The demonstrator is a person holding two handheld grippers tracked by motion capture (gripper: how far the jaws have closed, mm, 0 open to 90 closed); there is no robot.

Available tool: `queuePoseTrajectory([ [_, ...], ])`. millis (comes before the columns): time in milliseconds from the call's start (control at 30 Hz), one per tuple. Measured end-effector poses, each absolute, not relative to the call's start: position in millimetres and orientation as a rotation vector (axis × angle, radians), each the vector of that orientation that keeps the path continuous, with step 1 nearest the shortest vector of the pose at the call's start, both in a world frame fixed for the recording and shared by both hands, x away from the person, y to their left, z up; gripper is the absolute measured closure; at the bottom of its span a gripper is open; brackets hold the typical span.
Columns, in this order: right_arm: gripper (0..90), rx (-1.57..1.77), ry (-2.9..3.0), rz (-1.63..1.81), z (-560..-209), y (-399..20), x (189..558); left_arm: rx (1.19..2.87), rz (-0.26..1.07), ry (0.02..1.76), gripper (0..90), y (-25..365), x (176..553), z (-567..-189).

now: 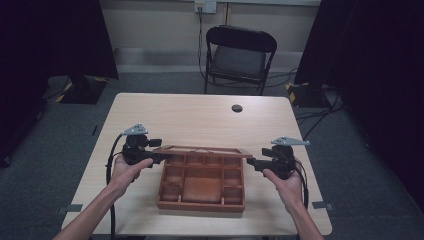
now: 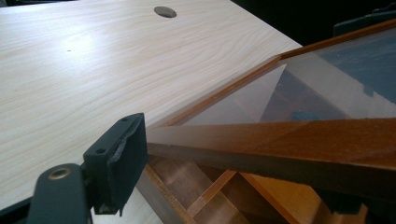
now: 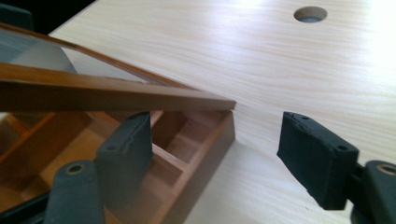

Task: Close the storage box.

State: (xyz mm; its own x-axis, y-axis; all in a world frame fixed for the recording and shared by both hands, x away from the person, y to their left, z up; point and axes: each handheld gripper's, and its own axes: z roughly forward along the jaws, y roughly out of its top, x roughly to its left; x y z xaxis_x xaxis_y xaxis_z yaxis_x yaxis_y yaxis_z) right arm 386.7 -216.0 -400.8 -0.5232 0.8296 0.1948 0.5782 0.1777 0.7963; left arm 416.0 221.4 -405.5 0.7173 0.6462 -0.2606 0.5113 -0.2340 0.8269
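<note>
Left gripper point(image 1: 156, 158) level at box's left side, clamped on front edge of raised glass lid point(image 1: 202, 150). Right gripper point(image 1: 251, 163) level at right side, jaws apart, holding nothing. Wooden box point(image 1: 201, 205) near counter's point(image 1: 200, 112) front edge, compartments empty. Far counter half bare but for grommet hole point(image 1: 237, 108).

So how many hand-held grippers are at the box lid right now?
2: the left hand-held gripper grips the glass lid's left edge; the right hand-held gripper, jaws open, sits at the wooden box's right side.
</note>
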Motion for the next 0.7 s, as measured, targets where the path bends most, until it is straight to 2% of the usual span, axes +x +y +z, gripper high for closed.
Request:
queuePoseTrajectory([
  [400, 32.7, 1.378, 2.151, 1.301, -390, -219, 397, 1.902, 0.188, 0.903, 18.1, 221, 409, -407],
  [467, 36.5, 1.358, 2.149, 1.323, -383, -216, 398, 1.906, 0.207, 0.904, 16.0, 221, 409, -408],
  [567, 32.6, 1.357, 2.158, 1.364, -377, -215, 400, 1.906, 0.205, 0.902, 15.3, 222, 410, -409],
  [700, 40.3, 1.304, 2.196, 1.389, -365, -200, 398, 1.927, 0.208, 0.913, 13.2, 223, 411, -413],
])
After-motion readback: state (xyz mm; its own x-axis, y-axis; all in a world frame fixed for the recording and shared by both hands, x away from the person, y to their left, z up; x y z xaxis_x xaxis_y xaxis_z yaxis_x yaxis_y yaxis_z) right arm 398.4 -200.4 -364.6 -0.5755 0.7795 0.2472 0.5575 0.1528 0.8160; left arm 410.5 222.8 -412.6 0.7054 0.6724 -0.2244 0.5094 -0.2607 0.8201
